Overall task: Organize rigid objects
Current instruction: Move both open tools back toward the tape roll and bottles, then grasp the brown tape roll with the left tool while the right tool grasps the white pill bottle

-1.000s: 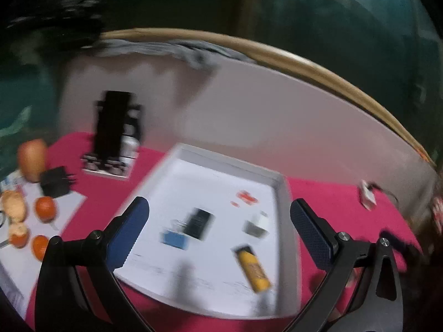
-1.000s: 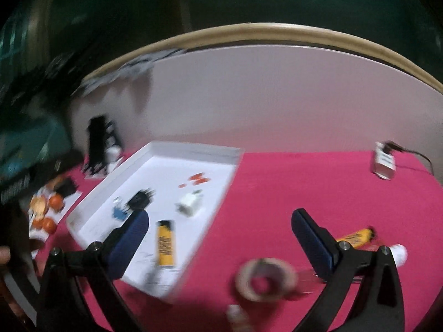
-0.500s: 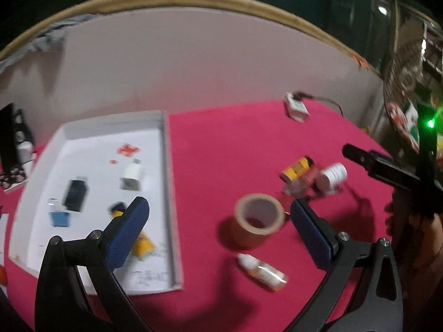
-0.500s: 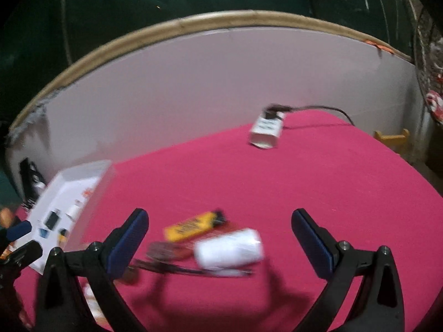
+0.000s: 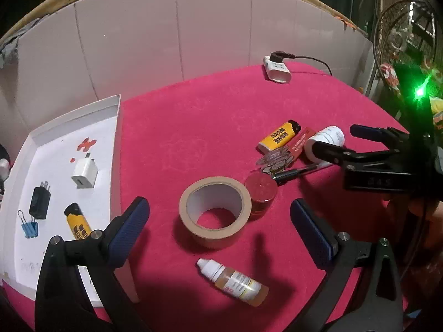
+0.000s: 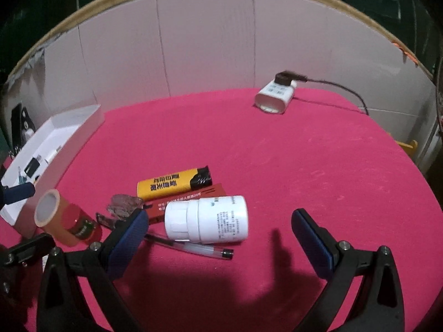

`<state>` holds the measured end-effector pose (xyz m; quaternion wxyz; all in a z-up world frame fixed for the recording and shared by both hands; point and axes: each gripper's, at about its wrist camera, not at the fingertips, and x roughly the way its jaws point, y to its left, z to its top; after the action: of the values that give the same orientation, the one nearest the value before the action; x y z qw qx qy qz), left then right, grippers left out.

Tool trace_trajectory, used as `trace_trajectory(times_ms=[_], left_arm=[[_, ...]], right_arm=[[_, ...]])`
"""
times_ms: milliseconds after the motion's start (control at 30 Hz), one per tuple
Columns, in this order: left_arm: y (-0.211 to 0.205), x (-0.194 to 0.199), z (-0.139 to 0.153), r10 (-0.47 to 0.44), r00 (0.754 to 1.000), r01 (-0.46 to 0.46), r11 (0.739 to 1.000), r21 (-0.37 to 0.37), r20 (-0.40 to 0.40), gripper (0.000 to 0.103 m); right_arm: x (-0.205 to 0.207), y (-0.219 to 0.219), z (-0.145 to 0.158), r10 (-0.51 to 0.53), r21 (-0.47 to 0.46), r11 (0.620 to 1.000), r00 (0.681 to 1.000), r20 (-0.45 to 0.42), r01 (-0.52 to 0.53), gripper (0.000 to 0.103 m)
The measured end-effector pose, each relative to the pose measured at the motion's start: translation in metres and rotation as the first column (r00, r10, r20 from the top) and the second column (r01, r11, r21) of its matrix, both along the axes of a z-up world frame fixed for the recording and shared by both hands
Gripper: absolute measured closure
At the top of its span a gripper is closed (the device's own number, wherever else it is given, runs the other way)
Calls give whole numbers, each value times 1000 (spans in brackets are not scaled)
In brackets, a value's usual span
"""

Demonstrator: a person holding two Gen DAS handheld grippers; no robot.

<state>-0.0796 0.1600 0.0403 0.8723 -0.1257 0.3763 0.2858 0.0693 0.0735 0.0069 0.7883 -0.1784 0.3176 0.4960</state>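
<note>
On the pink tablecloth [image 5: 210, 127], right of the white tray [image 5: 117, 149], the unsorted items lie in a loose cluster. A second ago the left camera faced the tray directly; it has since swung right and now frames the cluster. The left gripper [image 5: 218, 221] is spread wide and empty, hovering above the brown tape roll [image 5: 215, 210], which stands touching a small red-capped jar [image 5: 260, 195]. A dropper bottle [image 5: 234, 282] lies on its side nearer the camera.

The right gripper [image 6: 218, 228] has likewise turned away from the tray and come in low. It is wide open and holds nothing, with the white pill bottle [image 6: 206, 222] lying on its side between the fingers, nearer the left finger. Beside the bottle: a yellow lighter [image 6: 173, 184], a red card [image 6: 188, 203] partly under the bottle, a clear pen [image 6: 191, 247] in front of it, and a small flat keyring-like piece, too blurred to identify.

Already in the tray: a white charger [image 5: 84, 173], a black plug adapter [image 5: 40, 203], a blue binder clip [image 5: 29, 227] and a second yellow lighter [image 5: 77, 222].

Assessment: both tools have moved from the tray to the remaining stock, so a fresh pick is about to start, most likely the pill bottle. About half the objects remain outside the tray. A round bottle on cloth may roll when squeezed off-centre.
</note>
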Motion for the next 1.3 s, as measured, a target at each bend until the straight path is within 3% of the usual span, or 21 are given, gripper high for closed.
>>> trace_trajectory(times_ms=[100, 167, 233, 300, 433, 467, 500, 600, 900, 1300], left_arm=[[0, 6, -1, -14, 1000, 14, 1000, 4, -11, 7], [1, 10, -1, -21, 1000, 21, 1000, 6, -17, 12], [2, 12, -3, -27, 999, 27, 1000, 3, -30, 20], [2, 13, -7, -28, 999, 28, 1000, 0, -43, 21], [0, 11, -11, -31, 999, 31, 999, 5, -44, 33], [-1, 11, -11, -27, 998, 28, 999, 24, -50, 46], [-1, 10, -11, -16, 998, 19, 999, 50, -62, 51], [4, 3, -10, -12, 999, 12, 1000, 9, -39, 51], [-6, -9, 3, 6, 1000, -7, 1000, 23, 30, 51], [-19, -32, 58, 26, 982, -40, 997, 71, 186, 51]], right_arm=[[5, 3, -2, 7, 0, 1000, 1000, -25, -7, 3], [8, 5, -5, 5, -11, 1000, 999, -46, -6, 16], [10, 5, -8, 8, -17, 1000, 998, -67, -9, 36], [11, 6, -9, 15, -20, 1000, 997, -78, -16, 41], [9, 6, -9, 27, -14, 1000, 997, -75, -28, 41], [9, 5, -9, 27, -12, 1000, 997, -76, -28, 41], [9, 5, -9, 24, -8, 1000, 997, -77, -25, 41], [12, 1, -8, 9, 8, 1000, 996, -85, -8, 41], [8, -13, -1, -10, 68, 998, 998, -66, 14, 42], [-8, -45, 54, 12, 226, 974, 999, -51, 0, 42]])
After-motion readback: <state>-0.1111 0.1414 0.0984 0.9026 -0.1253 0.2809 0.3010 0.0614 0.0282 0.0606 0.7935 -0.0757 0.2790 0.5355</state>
